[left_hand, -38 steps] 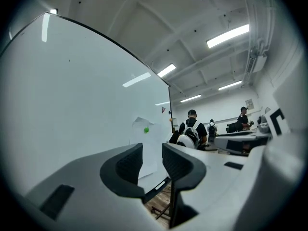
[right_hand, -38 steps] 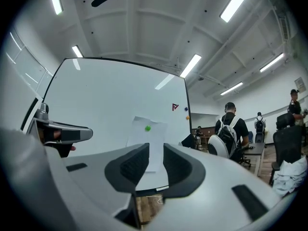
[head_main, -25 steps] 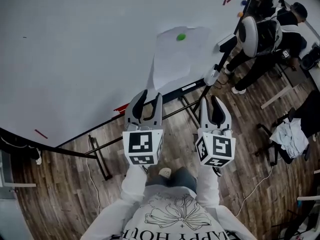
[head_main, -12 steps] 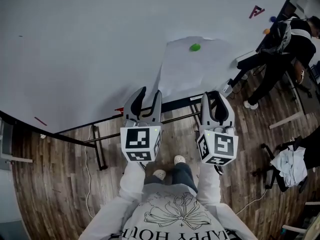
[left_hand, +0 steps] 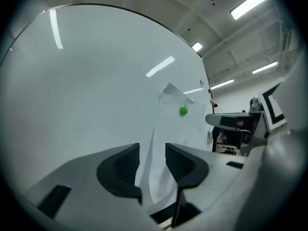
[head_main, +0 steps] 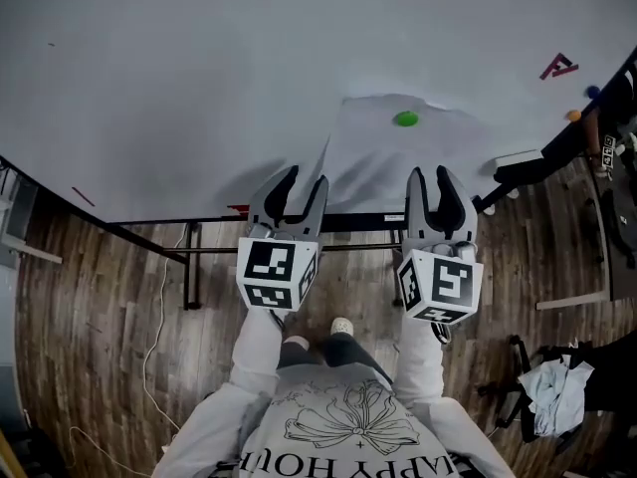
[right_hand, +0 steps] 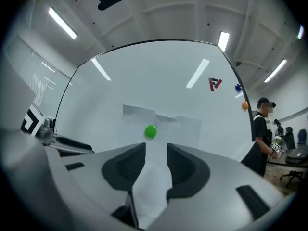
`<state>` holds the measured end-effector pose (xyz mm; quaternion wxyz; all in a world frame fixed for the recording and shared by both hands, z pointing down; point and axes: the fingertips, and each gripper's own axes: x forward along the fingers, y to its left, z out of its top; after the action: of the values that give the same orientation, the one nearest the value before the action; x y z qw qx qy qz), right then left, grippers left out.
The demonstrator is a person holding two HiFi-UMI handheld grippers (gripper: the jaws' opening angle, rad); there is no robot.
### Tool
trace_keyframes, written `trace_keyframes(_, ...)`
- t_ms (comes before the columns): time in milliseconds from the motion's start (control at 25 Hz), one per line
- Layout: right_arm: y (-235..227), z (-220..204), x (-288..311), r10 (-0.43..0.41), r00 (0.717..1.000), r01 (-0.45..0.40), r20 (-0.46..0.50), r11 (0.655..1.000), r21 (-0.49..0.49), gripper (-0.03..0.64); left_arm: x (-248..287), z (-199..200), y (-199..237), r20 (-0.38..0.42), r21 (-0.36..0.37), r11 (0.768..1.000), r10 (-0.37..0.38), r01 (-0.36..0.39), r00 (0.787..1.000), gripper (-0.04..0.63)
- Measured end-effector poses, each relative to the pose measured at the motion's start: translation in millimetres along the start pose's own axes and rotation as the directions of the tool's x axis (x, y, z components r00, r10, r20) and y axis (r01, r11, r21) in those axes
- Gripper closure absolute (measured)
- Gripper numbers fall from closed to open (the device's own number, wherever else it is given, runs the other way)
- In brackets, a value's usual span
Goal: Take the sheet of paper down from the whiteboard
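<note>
The left gripper (head_main: 305, 177) and right gripper (head_main: 429, 173) point at the whiteboard (head_main: 199, 88), jaws apart and just opened wider, gripping nothing. The left lines up with the left edge of the sheet (head_main: 383, 152), the right with its lower middle. Paper shows through each gap, unpinched. The sheet hangs on the whiteboard under a green magnet (head_main: 405, 119), with its left edge curling away.
</note>
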<state>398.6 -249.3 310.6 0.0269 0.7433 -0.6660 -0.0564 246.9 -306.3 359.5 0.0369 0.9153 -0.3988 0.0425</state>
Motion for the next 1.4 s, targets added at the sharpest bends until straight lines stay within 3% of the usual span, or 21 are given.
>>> trace_keyframes(280,6,9,23,0.123,0.992,-0.123,0.041,0.992,-0.005,0.482,18,-31,-1,-0.098,-0.011,1.0,-0.011,0.01,0.995,0.439)
trace_keyframes(640,2,10,34,0.212,0.975,-0.212,0.06,0.977,-0.006,0.474,38,-62,-3,-0.205,-0.022,0.999,-0.043,0.04,0.978,0.426)
trace_keyframes(1160,7,16,45,0.216,0.973,-0.215,0.084,0.976,-0.016,0.469,55,-71,-2,-0.278,-0.04,0.991,-0.136,0.13,0.951,0.431)
trace_keyframes(1400,13,34,52,0.179,0.977,-0.17,0.113,0.982,-0.085,0.466,58,-69,-17,-0.275,-0.047,0.984,-0.177,0.171,0.945,0.495)
